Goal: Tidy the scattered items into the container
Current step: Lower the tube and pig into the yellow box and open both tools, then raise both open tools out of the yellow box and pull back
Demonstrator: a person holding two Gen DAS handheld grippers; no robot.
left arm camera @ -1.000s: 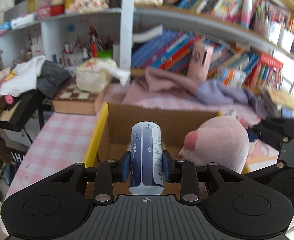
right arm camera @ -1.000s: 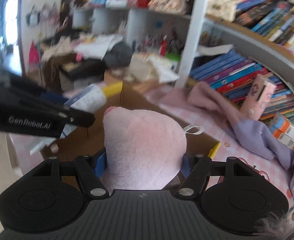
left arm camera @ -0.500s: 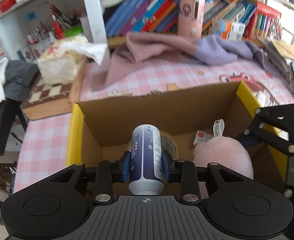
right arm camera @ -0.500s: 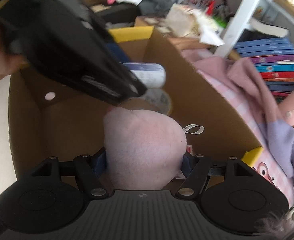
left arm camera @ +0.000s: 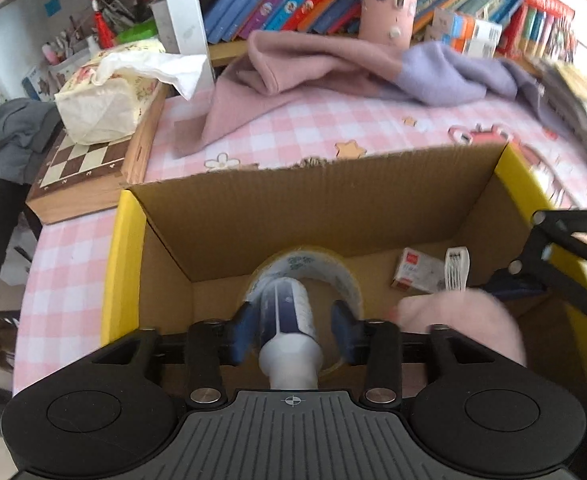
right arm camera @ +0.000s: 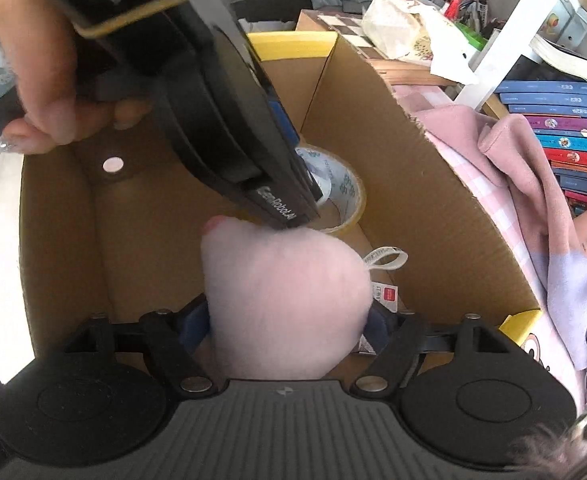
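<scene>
Both grippers hang inside the brown cardboard box with yellow flaps [left arm camera: 253, 216]. The left gripper [left arm camera: 291, 330] has just been opening, its jaws now clear of the blue-and-white cylindrical bottle [left arm camera: 289, 320] between them, over the roll of clear printed tape [left arm camera: 333, 268]; it may tumble or roll off. The right gripper [right arm camera: 289, 322] has also just been widening around the soft pink plush toy [right arm camera: 285, 300], pads still touching, I think. The toy may catch the left gripper above. The box floor beneath both is hidden.
</scene>
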